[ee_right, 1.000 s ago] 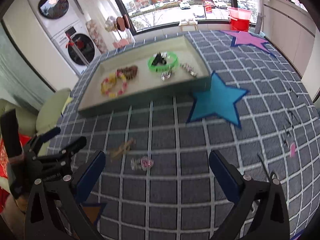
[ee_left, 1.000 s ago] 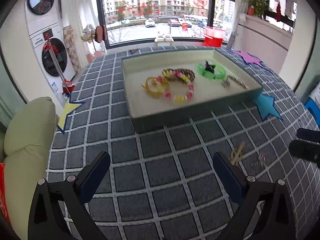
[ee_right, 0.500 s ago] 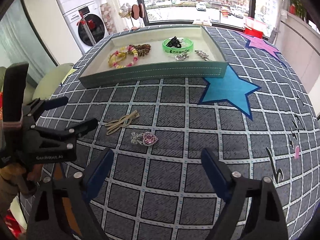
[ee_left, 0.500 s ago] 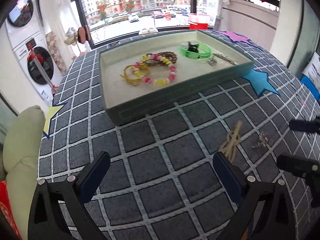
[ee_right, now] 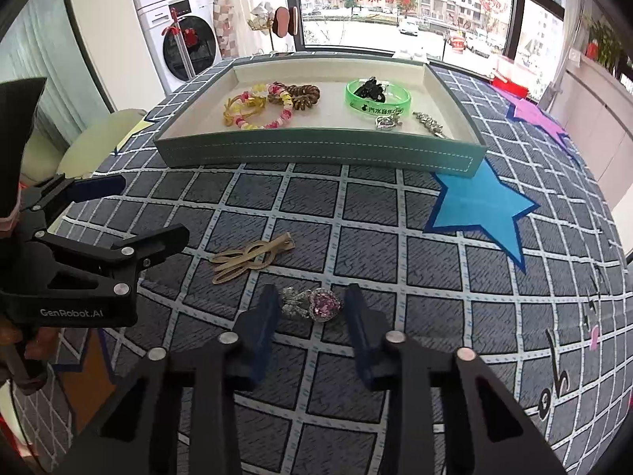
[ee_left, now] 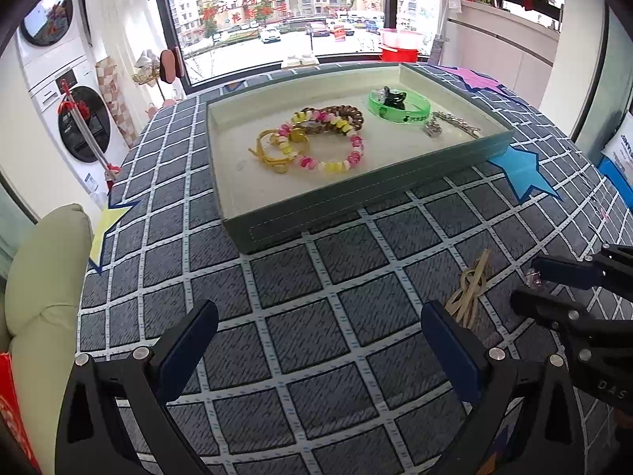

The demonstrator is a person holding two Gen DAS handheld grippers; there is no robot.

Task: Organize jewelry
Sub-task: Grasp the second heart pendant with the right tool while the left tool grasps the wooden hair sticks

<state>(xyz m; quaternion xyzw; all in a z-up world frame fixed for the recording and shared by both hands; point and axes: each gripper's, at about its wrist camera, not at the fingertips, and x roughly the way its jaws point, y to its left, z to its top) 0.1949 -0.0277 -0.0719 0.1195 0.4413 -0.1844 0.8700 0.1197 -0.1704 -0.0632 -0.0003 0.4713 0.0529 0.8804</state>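
Note:
A silver brooch with a pink heart stone (ee_right: 312, 304) lies on the checked cloth between the fingers of my right gripper (ee_right: 312, 310), which is open and straddles it without touching. A gold hair clip (ee_right: 251, 261) lies just beyond it; it also shows in the left wrist view (ee_left: 470, 289). My left gripper (ee_left: 316, 340) is open and empty over the cloth, left of the clip. The green tray (ee_right: 320, 150) holds a beaded bracelet (ee_right: 277, 111), a brown hair tie (ee_right: 302, 95), a green bangle (ee_right: 378, 99) and a silver chain (ee_right: 429, 122).
A blue paper star (ee_right: 478, 206) lies right of the tray, a purple star (ee_right: 534, 113) farther right. A cushion (ee_left: 43, 277) sits at the table's left edge. Washing machines (ee_right: 186, 35) and a window stand behind the table.
My right gripper has moved forward and lower and narrowed its fingers around the heart brooch. My left gripper has shifted a little; the tray now looks nearer.

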